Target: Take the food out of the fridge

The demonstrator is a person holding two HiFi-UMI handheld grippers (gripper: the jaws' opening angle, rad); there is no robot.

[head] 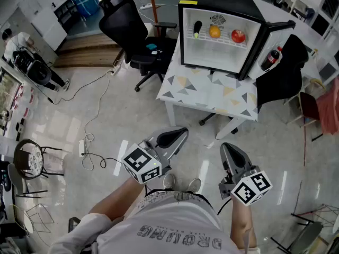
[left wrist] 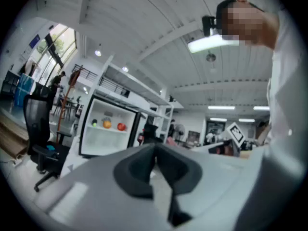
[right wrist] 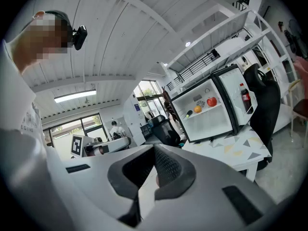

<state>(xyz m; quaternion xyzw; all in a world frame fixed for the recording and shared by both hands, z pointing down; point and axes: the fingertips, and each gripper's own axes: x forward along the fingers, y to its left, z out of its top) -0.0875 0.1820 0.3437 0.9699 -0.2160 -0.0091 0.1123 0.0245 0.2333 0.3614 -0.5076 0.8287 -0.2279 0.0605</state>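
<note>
A small black fridge [head: 222, 1] stands with its door swung open on a white table [head: 212, 94] ahead of me. Its shelf holds a dark food item with a green end [head: 197, 28], an orange [head: 214, 32] and a red fruit [head: 238, 36]. A cola bottle [head: 270, 57] sits in the door. My left gripper [head: 179, 134] and right gripper [head: 228, 149] are held low near my body, far from the fridge, both shut and empty. The left gripper view shows the fridge [left wrist: 107, 129] beyond the shut left gripper [left wrist: 155, 150]. The right gripper view shows the fridge [right wrist: 207, 114] beyond the shut right gripper [right wrist: 155, 150].
A black office chair [head: 132, 30] stands left of the table. Another dark chair [head: 286, 75] sits behind the fridge door. A power strip and cables [head: 83, 148] lie on the floor to my left. A red-seated chair [head: 310, 107] is at the right.
</note>
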